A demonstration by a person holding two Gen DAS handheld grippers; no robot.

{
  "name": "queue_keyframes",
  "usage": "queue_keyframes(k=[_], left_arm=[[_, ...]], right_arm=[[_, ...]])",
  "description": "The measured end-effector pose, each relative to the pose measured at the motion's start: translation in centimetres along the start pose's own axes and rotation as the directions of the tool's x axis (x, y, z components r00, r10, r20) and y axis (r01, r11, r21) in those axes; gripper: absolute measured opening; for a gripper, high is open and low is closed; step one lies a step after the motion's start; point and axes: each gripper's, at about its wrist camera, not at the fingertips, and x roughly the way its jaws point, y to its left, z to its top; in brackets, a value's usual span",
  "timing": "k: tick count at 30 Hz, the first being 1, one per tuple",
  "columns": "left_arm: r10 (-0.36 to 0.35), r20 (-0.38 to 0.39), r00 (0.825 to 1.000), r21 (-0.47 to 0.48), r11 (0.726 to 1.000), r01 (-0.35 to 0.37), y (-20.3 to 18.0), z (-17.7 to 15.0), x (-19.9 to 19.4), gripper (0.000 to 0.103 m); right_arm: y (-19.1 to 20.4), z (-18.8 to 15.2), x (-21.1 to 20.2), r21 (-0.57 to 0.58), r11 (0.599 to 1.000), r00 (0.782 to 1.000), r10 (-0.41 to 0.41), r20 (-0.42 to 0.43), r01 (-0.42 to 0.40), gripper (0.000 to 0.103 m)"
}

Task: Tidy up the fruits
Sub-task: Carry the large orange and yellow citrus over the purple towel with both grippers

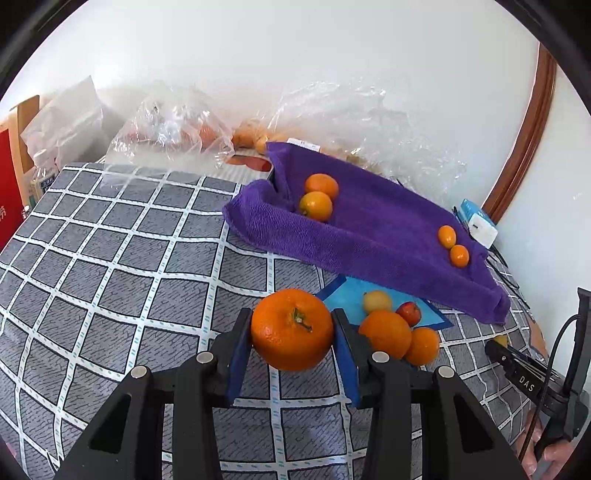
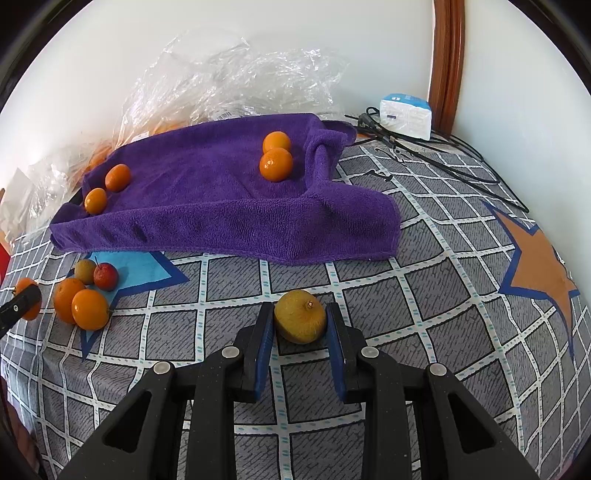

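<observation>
- Large round orange with green stem [image 1: 291, 329]: clamped between the blue pads of the left gripper [image 1: 292, 332], above the grey checked bedcover [image 1: 110, 240].
- Small yellow-brown fruit [image 2: 300, 316]: grasped by the right gripper [image 2: 300, 325], resting on the bedcover.
- "DAS": printed on the right gripper's body.
- Purple terry towel [image 2: 221, 192]: carries four small oranges, near a white wall [image 2: 147, 44].

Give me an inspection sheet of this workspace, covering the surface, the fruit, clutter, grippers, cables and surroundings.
Surface: checked cloth with star prints.
Job's things: purple towel carrying four small oranges; loose fruit pile on the blue star.
Clutter: crumpled plastic bags behind the towel; white box.
Grippers: left gripper shut on large orange; right gripper shut on yellow-brown fruit.
Cables: black cables near the box.
Surroundings: white wall, wooden frame.
</observation>
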Motion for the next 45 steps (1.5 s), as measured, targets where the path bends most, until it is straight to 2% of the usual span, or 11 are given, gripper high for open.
queue_keyframes(k=[9,13,20,27,31,35,45], left_arm=[[-0.001,0.001,1.0,-0.027,1.0,0.002,0.5,1.0,-0.7,0.04],[-0.005,0.012,1.0,-0.033,0.999,0.005,0.5,2.6,-1.6,0.04],[0.007,0.05,0.999,-0.018,1.0,-0.006,-0.6,7.1,-1.3,0.04],[-0.005,0.068,0.998,0.008,1.0,0.004,-2.7,10.6,2.0,0.04],[0.001,0.026,1.0,0.025,1.0,-0.001,-3.5,10.4,5.5,0.04],[0.001,-0.042,0.999,0.037,0.999,0.0,-3.4,9.4,8.0,0.04],[-0.036,-0.048,0.998,0.015,0.999,0.037,-2.9,9.2,9.3,0.04]], right_arm=[[-0.3,1.2,-1.2,0.006,0.999,0.999,0.047,0.018,-0.047,0.027],[0.0,3.8,-2.8,-0.016,0.998,0.995,0.068,0.072,-0.067,0.027],[0.4,8.8,-2.2,-0.024,0.997,0.989,0.08,0.121,-0.078,0.028],[1.3,12.9,1.5,-0.03,0.994,0.99,0.112,0.089,-0.109,0.028],[1.6,12.3,4.3,-0.042,0.994,0.994,0.098,0.038,-0.097,0.028],[1.9,11.4,5.3,-0.079,0.994,0.998,0.07,0.009,-0.069,0.027],[2.2,10.8,7.1,-0.09,0.992,0.996,0.081,-0.042,-0.084,0.027]])
